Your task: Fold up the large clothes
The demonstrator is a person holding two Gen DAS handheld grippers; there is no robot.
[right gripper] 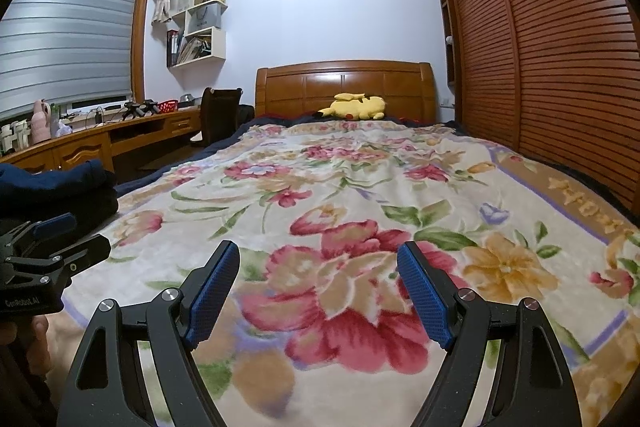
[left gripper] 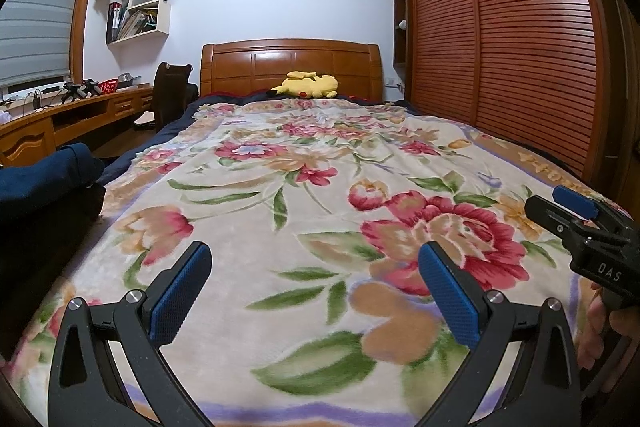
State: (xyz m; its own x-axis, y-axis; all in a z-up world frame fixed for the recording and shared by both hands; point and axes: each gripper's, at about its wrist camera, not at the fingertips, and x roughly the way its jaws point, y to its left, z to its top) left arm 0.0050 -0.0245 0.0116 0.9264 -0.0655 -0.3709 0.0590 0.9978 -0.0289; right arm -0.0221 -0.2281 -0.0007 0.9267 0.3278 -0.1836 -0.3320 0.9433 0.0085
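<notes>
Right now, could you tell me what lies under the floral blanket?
A dark navy cover shows beneath the floral blanket at its left and far edges; the rest is hidden.

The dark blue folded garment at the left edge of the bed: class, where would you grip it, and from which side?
Grip the dark blue folded garment at its rounded upper fold, coming from the right, over the floral blanket. That bulging edge faces the open left gripper and offers thick cloth to pinch; its far side is out of view. Probably the nearest hold.
</notes>
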